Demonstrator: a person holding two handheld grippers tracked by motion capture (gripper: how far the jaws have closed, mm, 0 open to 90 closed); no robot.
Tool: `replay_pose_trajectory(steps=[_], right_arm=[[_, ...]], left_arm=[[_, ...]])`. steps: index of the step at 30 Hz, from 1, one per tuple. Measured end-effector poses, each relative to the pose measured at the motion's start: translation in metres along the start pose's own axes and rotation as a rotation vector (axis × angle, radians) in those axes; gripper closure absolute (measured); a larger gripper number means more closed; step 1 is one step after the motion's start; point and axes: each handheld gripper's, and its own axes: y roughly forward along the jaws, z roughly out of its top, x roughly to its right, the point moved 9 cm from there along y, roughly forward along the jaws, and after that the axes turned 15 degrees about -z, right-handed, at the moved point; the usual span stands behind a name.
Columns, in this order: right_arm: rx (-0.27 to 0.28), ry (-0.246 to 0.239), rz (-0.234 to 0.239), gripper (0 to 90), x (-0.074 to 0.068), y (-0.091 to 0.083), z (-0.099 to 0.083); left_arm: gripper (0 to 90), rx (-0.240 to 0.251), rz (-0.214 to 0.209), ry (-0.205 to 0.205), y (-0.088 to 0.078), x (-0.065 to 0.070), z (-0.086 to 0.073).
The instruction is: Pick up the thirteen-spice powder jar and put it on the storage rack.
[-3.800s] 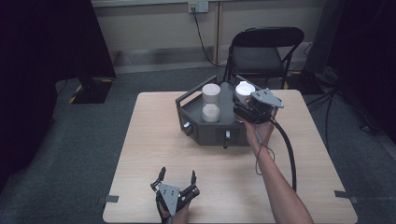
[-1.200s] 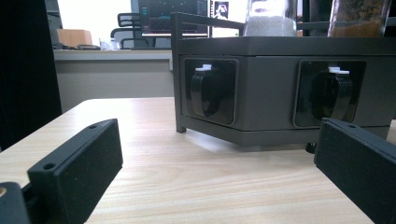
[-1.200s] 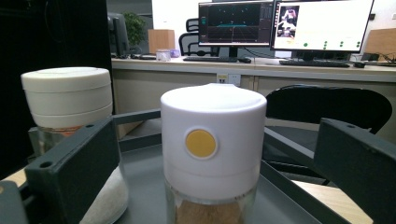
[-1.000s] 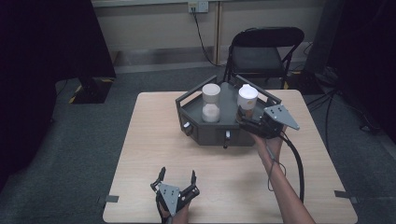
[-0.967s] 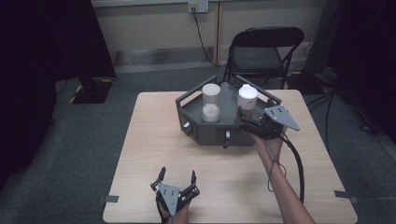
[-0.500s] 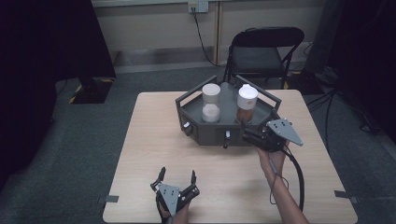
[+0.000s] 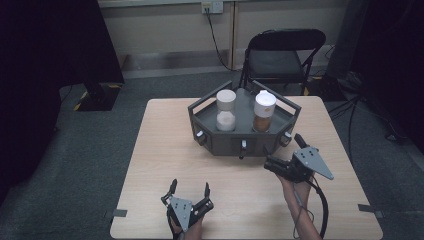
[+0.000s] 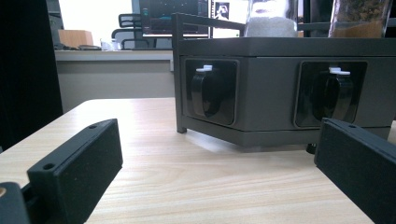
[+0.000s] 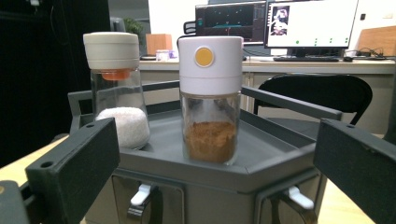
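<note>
Right gripper (image 7: 281,167), jaws released, is nearer: brown jar (image 9: 211,100) stands upright dead ahead on rack (image 7: 243,141); left gripper (image 7: 189,192) released too.

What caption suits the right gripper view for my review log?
Open right claw facing a grey tray holding a brown-powder jar and a white-grain jar.

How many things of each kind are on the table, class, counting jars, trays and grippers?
Jars: 2, one with white grains, one with brown powder
Trays: 1, the dark grey tray
Grippers: 2, left gripper, right gripper
Total: 5
</note>
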Motion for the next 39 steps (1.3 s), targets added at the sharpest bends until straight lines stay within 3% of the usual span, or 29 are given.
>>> replay_pose_trajectory(steps=[7,12,18,24,39], right_arm=[[-0.016,-0.017,-0.023,0.0,0.003,-0.015,-0.02],[-0.032,0.0,-0.018,0.0,0.003,-0.021,-0.028],[-0.038,-0.014,-0.013,0.0,0.001,-0.031,-0.038],[-0.077,-0.022,-0.008,0.0,0.0,-0.036,-0.053],[-0.081,-0.027,0.0,0.1,0.002,-0.054,-0.081]], left_arm=[[0.4,0.0,0.0,0.001,0.0,0.0,0.0],[0.4,0.0,0.001,0.0,0.0,0.0,0.0],[0.4,0.0,0.001,0.0,0.0,0.0,0.0],[0.4,0.0,0.002,0.0,0.0,0.0,0.0],[0.4,0.0,0.003,0.0,0.0,0.0,0.0]])
